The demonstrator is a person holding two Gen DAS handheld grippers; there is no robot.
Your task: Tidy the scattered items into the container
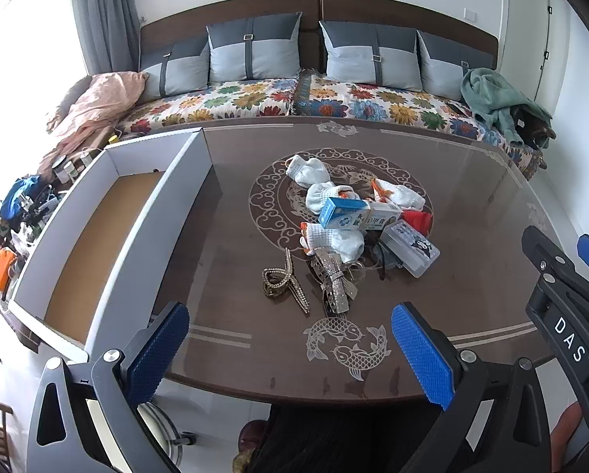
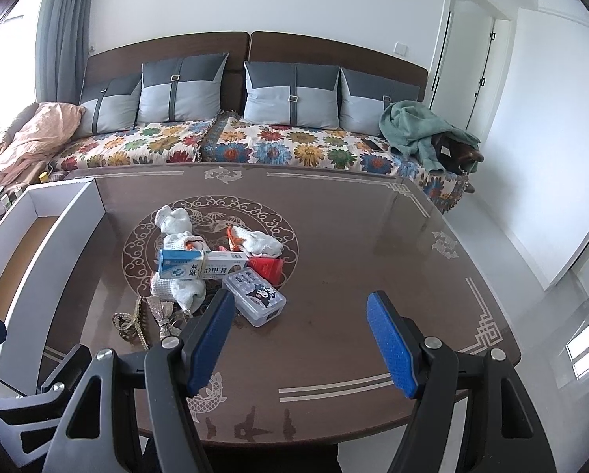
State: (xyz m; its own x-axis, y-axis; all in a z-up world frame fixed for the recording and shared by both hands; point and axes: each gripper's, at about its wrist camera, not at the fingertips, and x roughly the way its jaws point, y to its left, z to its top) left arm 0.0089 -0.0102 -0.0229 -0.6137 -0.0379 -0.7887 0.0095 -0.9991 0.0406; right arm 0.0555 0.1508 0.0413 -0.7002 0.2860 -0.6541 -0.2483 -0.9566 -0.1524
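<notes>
A heap of small items lies in the middle of the brown table (image 1: 231, 197): white socks (image 1: 308, 170), a blue and white ointment box (image 1: 343, 213), a red packet (image 1: 420, 220), a clear plastic case (image 1: 412, 247), a rhinestone hair claw (image 1: 284, 282) and a sparkly bow clip (image 1: 334, 280). The white cardboard box (image 1: 97, 232) stands open and bare inside at the table's left edge. My left gripper (image 1: 290, 349) hovers open over the near edge, short of the heap. My right gripper (image 2: 300, 345) is open too, just right of the clear case (image 2: 255, 299) and ointment box (image 2: 200, 268).
A sofa with a flowered cover (image 1: 255, 98) and grey cushions runs behind the table. A teal cloth (image 1: 495, 96) lies at its right end, a pink blanket (image 1: 93, 102) at its left. Clutter and jars (image 1: 64, 169) sit left of the box. The right gripper's body (image 1: 562, 307) shows in the left wrist view.
</notes>
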